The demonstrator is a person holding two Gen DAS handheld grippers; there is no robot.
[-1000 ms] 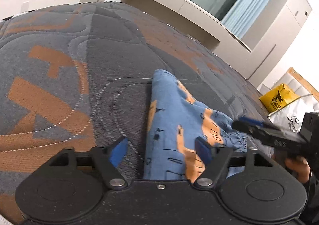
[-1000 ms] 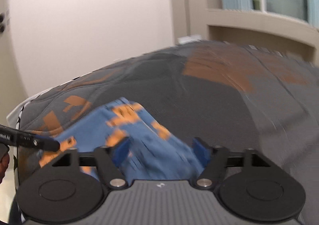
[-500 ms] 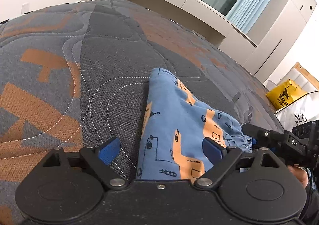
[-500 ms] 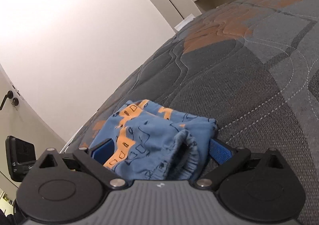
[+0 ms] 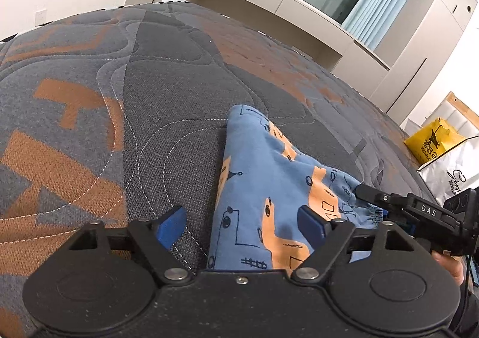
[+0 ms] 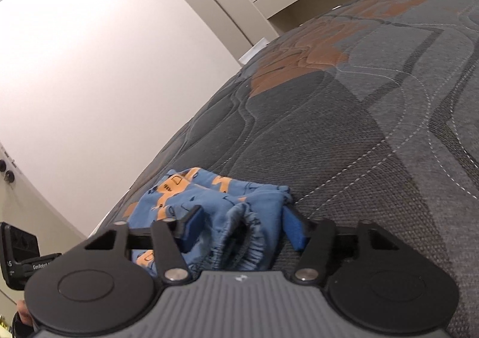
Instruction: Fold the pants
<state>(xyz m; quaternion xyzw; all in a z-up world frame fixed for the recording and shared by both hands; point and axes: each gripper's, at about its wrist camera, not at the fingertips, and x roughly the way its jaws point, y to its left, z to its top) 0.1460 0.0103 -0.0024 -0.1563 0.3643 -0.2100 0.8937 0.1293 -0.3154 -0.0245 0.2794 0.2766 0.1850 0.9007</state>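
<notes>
Near edge of pants (image 5: 260,188) hidden under left gripper (image 5: 242,222) body. Right gripper (image 6: 242,227) body covers the waistband's near part. Yellow bag (image 5: 431,142) lettering too small to read; white bag (image 5: 452,173) cut off at right edge.

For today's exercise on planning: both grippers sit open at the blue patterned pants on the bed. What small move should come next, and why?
Probably close the right gripper on the bunched waistband. Its fingers straddle that elastic edge, while the pants lie folded but lumpy on the mattress; gripping would allow smoothing.
</notes>
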